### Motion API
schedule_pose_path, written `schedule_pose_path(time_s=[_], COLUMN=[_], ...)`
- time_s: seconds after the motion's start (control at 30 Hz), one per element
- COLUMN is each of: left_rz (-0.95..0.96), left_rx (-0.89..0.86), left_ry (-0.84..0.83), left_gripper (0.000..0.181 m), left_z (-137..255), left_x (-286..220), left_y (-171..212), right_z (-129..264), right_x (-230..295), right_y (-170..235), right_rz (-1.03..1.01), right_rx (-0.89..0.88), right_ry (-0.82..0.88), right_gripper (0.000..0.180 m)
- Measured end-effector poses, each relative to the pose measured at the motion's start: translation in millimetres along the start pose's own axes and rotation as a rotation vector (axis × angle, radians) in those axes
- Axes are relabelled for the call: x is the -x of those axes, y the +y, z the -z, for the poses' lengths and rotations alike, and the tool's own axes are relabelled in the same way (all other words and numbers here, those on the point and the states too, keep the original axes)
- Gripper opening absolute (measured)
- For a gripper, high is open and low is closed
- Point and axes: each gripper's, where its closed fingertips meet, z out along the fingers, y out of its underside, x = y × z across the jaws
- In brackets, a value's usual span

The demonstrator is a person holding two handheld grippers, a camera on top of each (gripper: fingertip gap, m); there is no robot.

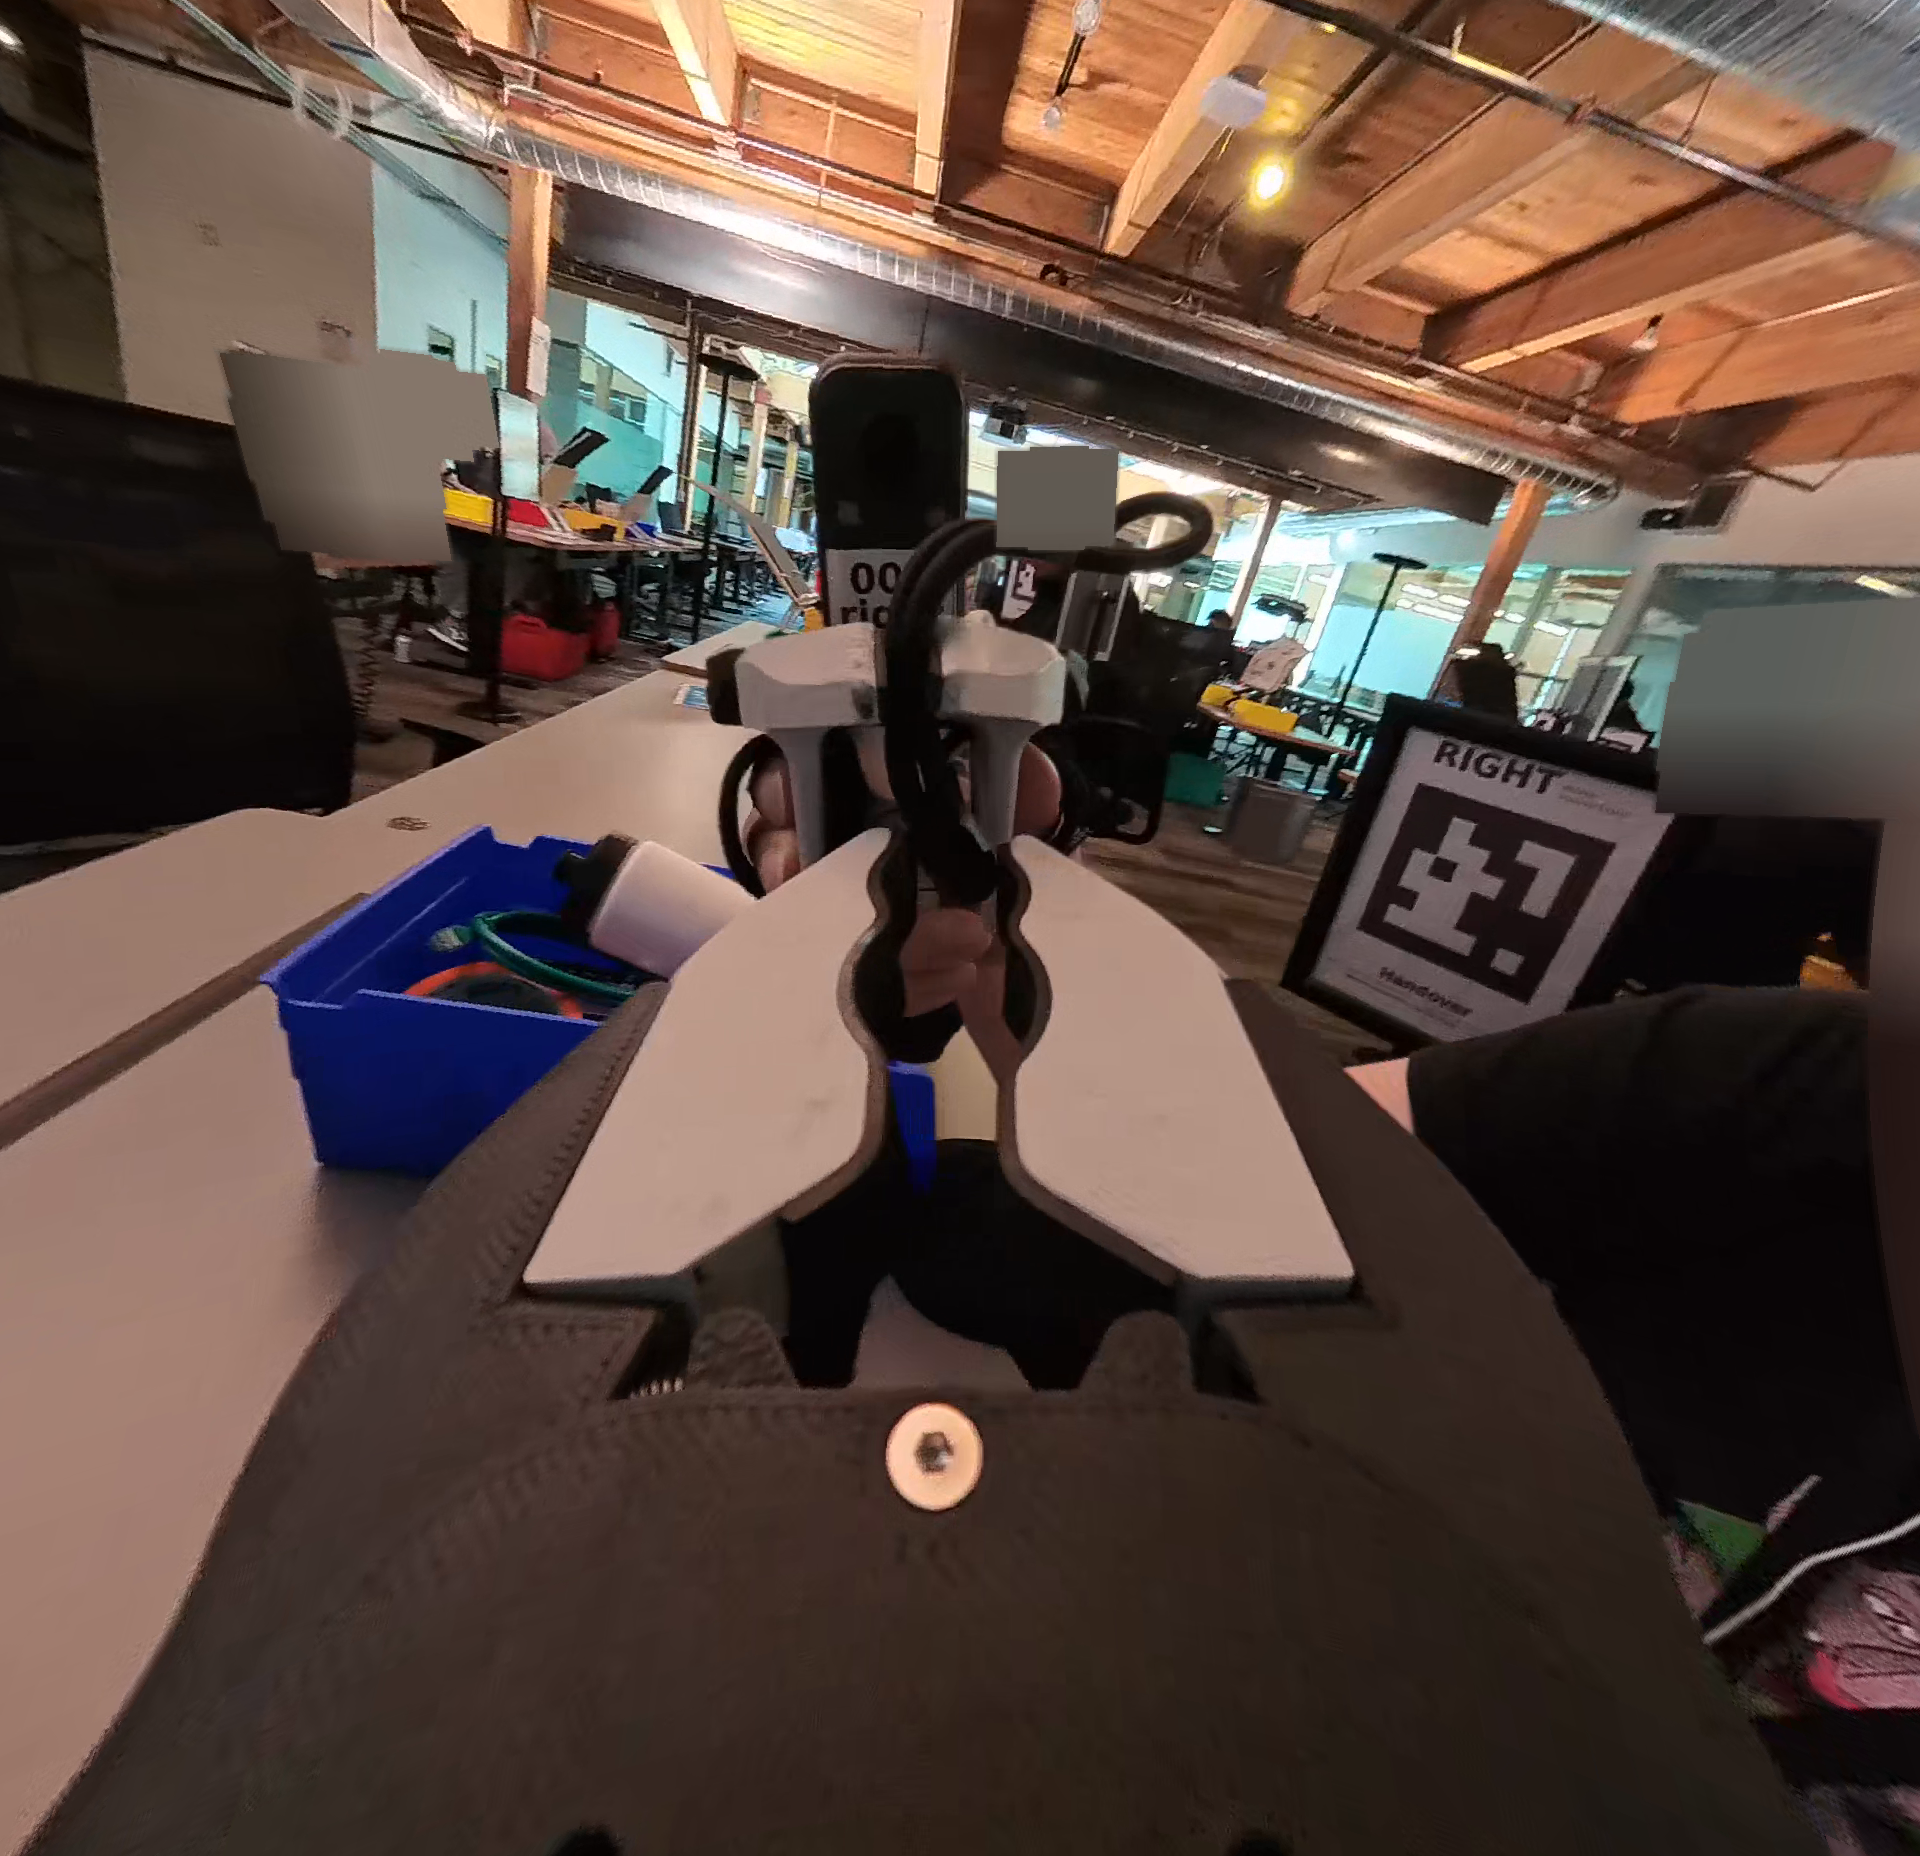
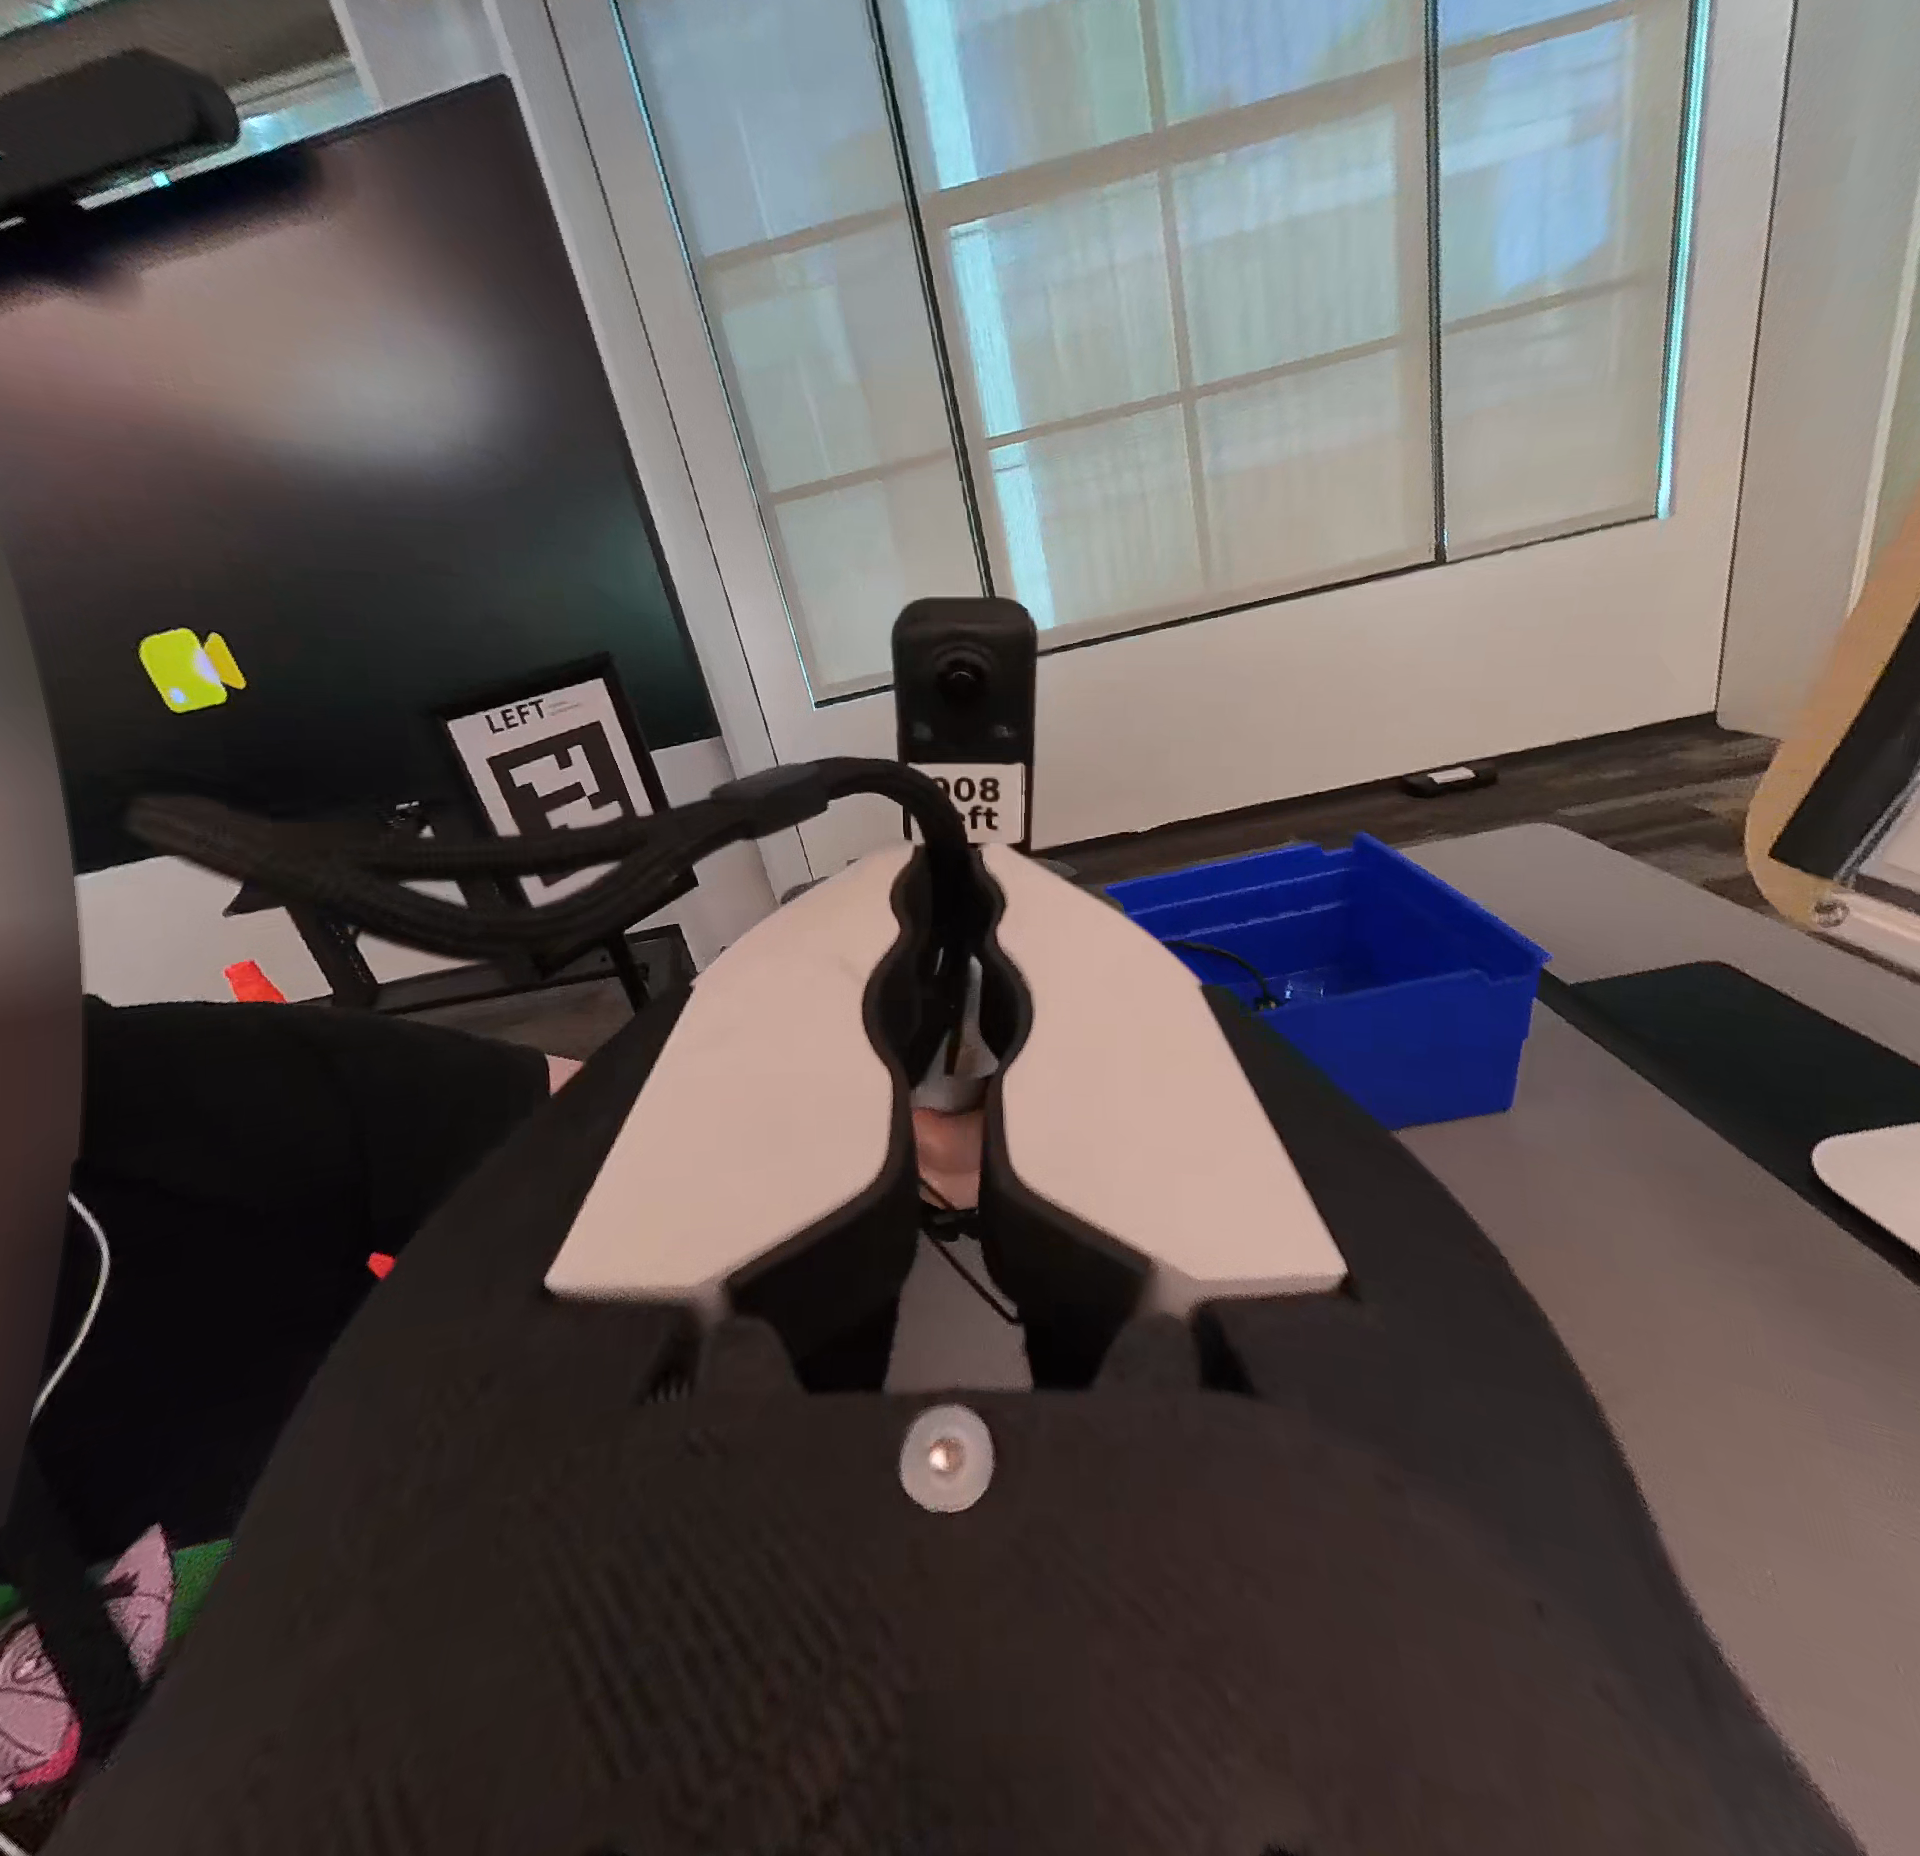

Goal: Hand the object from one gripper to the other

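Observation:
A black braided cable bundle [image 1: 920, 726] hangs between my two grippers, which face each other above the grey table [image 1: 135, 1235]. In the left wrist view my left gripper [image 1: 940, 856] has its jaws closed around the cable's lower part. The right gripper [image 1: 899, 767] faces it just beyond, and the cable passes between its fingers too. In the right wrist view my right gripper [image 2: 948, 876] is shut on the cable [image 2: 520, 856], which loops away to the left. The left gripper's camera [image 2: 963, 684] stands right behind my fingertips.
A blue bin [image 1: 416, 1058] holding a white bottle [image 1: 665, 902] and coiled cords sits left of the grippers. A second blue bin [image 2: 1371, 985] sits on the table at right. Framed marker signs [image 1: 1486, 871] [image 2: 556, 757] stand nearby. A dark monitor [image 2: 312, 456] fills the left. Left and right tips are no more than a few centimetres apart.

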Motion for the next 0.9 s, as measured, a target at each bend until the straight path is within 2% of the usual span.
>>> schedule_pose_path(time_s=[0.03,0.13,0.17,0.33,0.53,0.63,0.73,0.9], left_rz=[-0.021,-0.085,-0.099,-0.232,-0.582,-0.714,-0.722,-0.524], left_rx=[0.001,-0.029,-0.048,-0.097,-0.090,-0.076,-0.072,-0.121], left_ry=[-0.019,-0.088,-0.108,-0.265,-0.621,-0.732,-0.734,-0.538], left_gripper=[0.013,0.012,0.012,0.011,0.011,0.011,0.011,0.011], left_z=[1,8,13,43,100,116,112,92], left_x=[2,9,11,27,47,47,46,37], left_y=[-1,-10,-16,-46,-89,-101,-99,-88], right_z=[0,7,9,24,44,55,49,25], right_x=[1,-9,-15,-41,-91,-109,-100,-60], right_y=[-1,-9,-11,-11,9,12,9,3], right_rz=[0.010,0.046,0.070,0.212,0.268,0.311,0.431,0.815], right_rx=[-0.009,-0.054,-0.068,-0.045,0.092,0.118,0.137,0.193], right_ry=[-0.004,0.059,0.097,0.254,0.469,0.569,0.589,0.585], right_gripper=[0.008,0.015,0.030,0.034,0.042,0.041,0.040,0.025])
